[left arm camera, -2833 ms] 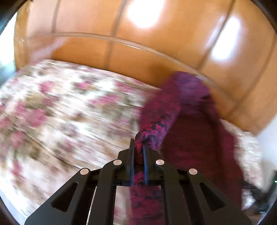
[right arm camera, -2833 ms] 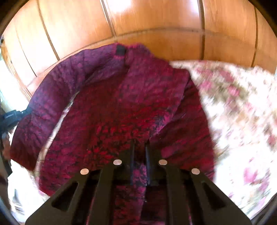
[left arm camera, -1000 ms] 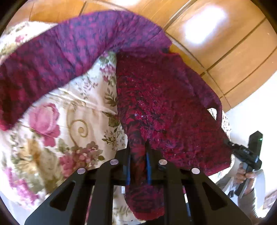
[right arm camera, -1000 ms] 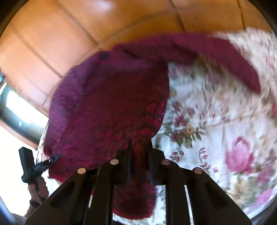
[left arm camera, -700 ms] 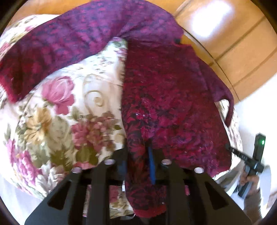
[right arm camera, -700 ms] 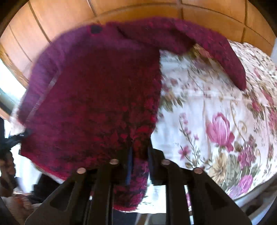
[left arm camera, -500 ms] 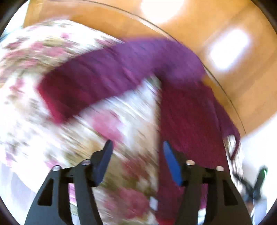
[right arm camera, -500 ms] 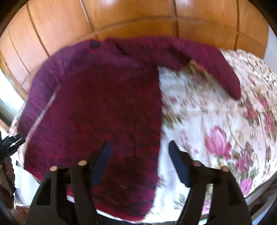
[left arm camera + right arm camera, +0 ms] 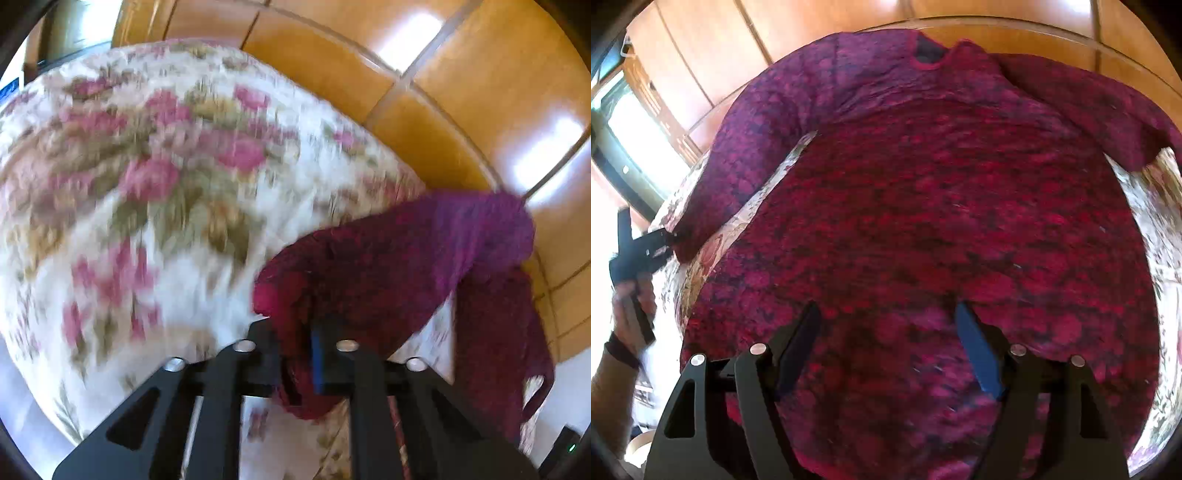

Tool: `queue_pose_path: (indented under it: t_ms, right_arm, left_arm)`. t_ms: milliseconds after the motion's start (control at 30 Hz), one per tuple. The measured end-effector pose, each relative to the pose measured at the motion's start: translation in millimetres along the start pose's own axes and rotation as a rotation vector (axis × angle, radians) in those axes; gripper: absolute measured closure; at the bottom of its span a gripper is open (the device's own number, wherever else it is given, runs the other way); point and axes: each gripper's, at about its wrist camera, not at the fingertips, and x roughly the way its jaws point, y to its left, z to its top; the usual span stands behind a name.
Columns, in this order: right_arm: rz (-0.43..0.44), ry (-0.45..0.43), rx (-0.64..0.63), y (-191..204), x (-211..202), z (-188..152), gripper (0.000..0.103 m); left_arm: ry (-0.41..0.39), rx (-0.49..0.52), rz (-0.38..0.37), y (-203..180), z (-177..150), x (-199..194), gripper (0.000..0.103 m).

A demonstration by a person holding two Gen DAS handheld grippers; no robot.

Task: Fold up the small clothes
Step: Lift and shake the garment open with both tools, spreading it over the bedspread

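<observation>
The sweater, a nubbly magenta-and-crimson knit with a round neckline, is spread flat on the floral bedspread before glossy wooden panels. Its left sleeve cuff is pinched between the closed jaws of the left gripper. The right gripper is held over the hem, jaws spread wide.

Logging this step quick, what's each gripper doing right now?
Left gripper: shut on the cuff of the dark red knitted sweater's sleeve.
Right gripper: open, holding nothing, above the sweater's body.
</observation>
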Motion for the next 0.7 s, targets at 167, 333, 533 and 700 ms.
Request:
queue_pose_path:
  t_ms: [167,333,533,700]
  right_arm:
    - [-0.014,0.004,0.009,-3,13,8,0.028]
    - [-0.035,0.000,0.039,-10,25,17,0.028]
    - [-0.053,-0.005,0.034,-13,35,25,0.027]
    - [-0.050,-0.007,0.043,-18,39,28,0.024]
  left_arm:
    - [-0.111,0.014,0.029,-6,69,-27,0.096]
    - [-0.158,0.013,0.102,-5,147,-38,0.096]
    - [-0.133,0.026,0.227,-17,202,-5,0.096]
    - [-0.013,-0.008,0.398,-8,208,60,0.091]
